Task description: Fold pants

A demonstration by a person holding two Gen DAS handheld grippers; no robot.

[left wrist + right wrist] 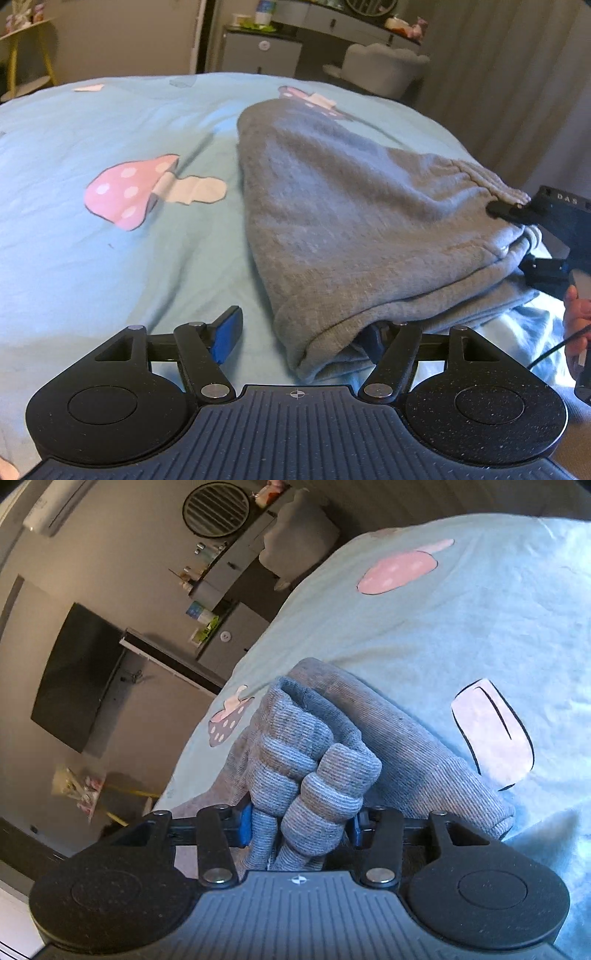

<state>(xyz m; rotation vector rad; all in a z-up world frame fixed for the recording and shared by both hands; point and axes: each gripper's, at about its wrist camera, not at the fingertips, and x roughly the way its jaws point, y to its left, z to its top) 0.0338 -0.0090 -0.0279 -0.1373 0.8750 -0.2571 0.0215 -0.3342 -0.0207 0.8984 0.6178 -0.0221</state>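
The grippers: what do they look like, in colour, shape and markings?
Both the left gripper and the right gripper are black, with blue finger pads, silver pivot screws, two round discs and a ribbed base. White letters "DAS" mark the right one's side.

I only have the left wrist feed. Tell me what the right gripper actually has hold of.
Observer: On the right wrist view, the right gripper has its jaws shut on the bunched ribbed waistband of the grey pants.
Operator: Confirm how much fabric sits between the jaws.
Observer: Several gathered folds of ribbing, stacked thick, fill the gap between the two blue pads.
Operator: Report what lies past the pants on that side.
Observer: The blue mushroom-print bedsheet runs on beyond them, and off the bed's edge a dark TV screen hangs on the wall.
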